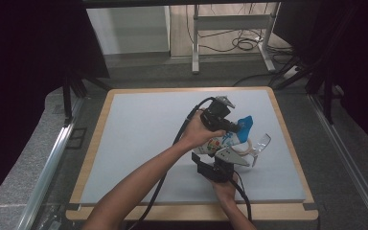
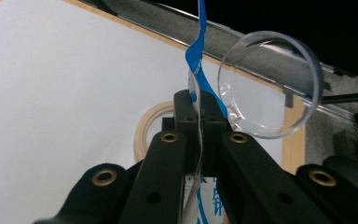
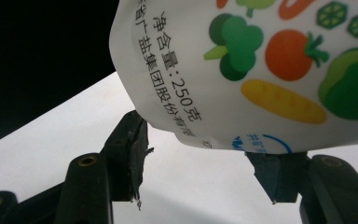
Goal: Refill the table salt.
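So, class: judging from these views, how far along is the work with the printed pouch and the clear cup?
Done: both grips are taken. The left hand-held gripper is shut on the blue top strip of the pouch; the right hand-held gripper has its jaws around the pouch's bottom. In hand: the pouch is held up off the table, beside the clear cup. Left: the top looks unopened, and nothing shows inside the cup.

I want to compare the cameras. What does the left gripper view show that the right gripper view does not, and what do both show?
Left gripper view: its jaws shut on the blue top edge of the bag, a clear plastic cup lying sideways behind, and a tape ring on the table. Right gripper view: the bag's printed side with vegetable pictures and text, its lower end between jaws that seem to grip it. Both: the bag and the white table top.
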Available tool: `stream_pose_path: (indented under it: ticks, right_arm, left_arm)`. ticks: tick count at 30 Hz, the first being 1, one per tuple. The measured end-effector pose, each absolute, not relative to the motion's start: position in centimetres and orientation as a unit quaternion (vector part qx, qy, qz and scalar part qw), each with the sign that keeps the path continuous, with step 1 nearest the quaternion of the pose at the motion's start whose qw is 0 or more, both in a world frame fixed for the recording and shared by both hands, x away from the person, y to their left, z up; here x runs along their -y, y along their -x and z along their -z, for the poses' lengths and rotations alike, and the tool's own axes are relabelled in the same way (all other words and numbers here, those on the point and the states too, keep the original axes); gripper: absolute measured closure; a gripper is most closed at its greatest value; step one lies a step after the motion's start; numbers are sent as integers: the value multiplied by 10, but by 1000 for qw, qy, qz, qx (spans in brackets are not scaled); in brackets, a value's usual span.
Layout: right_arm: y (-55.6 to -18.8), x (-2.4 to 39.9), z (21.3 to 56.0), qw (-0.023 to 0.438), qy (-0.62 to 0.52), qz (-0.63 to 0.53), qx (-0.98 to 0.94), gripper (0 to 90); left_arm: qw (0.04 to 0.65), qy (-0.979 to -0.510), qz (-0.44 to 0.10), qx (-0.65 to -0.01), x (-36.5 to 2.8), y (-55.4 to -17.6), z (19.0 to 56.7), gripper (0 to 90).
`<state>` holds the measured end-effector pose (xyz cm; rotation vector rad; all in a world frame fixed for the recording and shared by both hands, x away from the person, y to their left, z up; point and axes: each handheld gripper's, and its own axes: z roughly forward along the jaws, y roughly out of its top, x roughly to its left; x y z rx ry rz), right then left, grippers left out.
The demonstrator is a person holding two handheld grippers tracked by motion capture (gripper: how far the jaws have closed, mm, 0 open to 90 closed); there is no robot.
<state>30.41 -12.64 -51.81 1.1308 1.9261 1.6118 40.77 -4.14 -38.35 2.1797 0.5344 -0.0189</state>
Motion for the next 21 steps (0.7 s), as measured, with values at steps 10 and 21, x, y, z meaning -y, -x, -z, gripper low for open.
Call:
stream_pose_path:
  ticks: [10,21]
  right_arm:
    - [-304,126,517,191,-402,-574,-688,417]
    - [-306,127,514,178,-412,-578,-682,416]
  left_arm:
    - [430,-877,10,-215,42,-410,383,897]
    - [422,-881,6,-214,46,-412,383,898]
